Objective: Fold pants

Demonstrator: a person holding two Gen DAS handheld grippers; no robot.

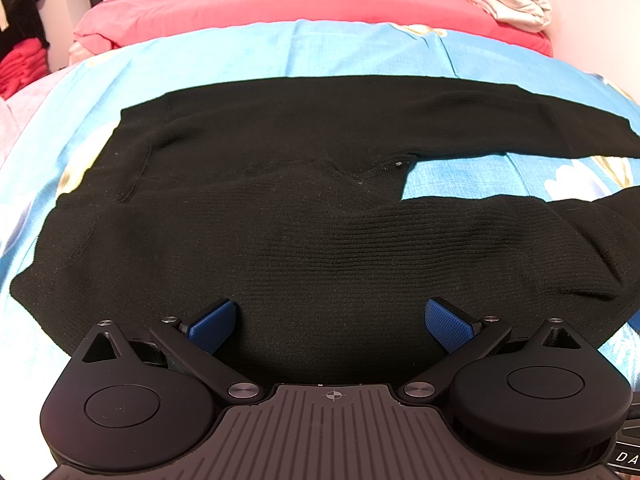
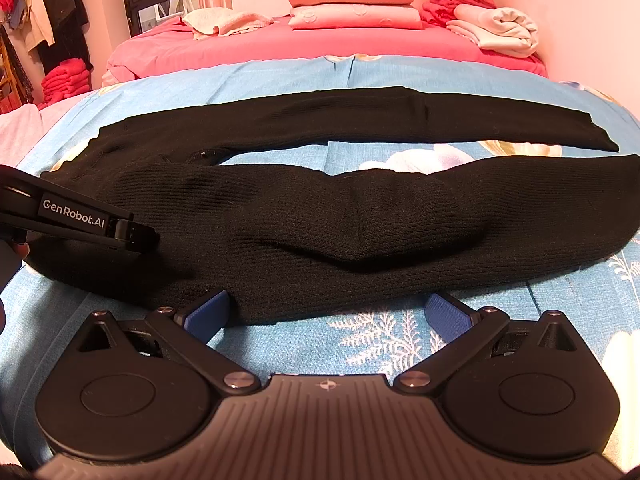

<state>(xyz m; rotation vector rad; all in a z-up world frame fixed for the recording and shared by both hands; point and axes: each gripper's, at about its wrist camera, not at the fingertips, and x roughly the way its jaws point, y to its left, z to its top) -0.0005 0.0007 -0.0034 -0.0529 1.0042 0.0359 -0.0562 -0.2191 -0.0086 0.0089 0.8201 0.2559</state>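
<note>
Black ribbed knit pants (image 1: 304, 216) lie spread flat on a blue floral sheet (image 1: 280, 52), waist to the left, two legs running right with a gap between them. My left gripper (image 1: 332, 320) is open, hovering over the near edge of the pants below the crotch. My right gripper (image 2: 328, 316) is open, at the near edge of the near leg (image 2: 360, 216), which is bunched in a fold. Its left pad touches the hem edge. The left gripper's body (image 2: 76, 220) shows at the left of the right wrist view, over the pants.
A red bed cover (image 2: 320, 44) lies beyond the blue sheet (image 2: 384, 344), with pink folded pillows (image 2: 352, 4), a cream towel (image 2: 228, 22) and rolled bedding (image 2: 504, 28). Clothes hang at the far left (image 2: 44, 20). A pink wall (image 2: 584, 20) stands on the right.
</note>
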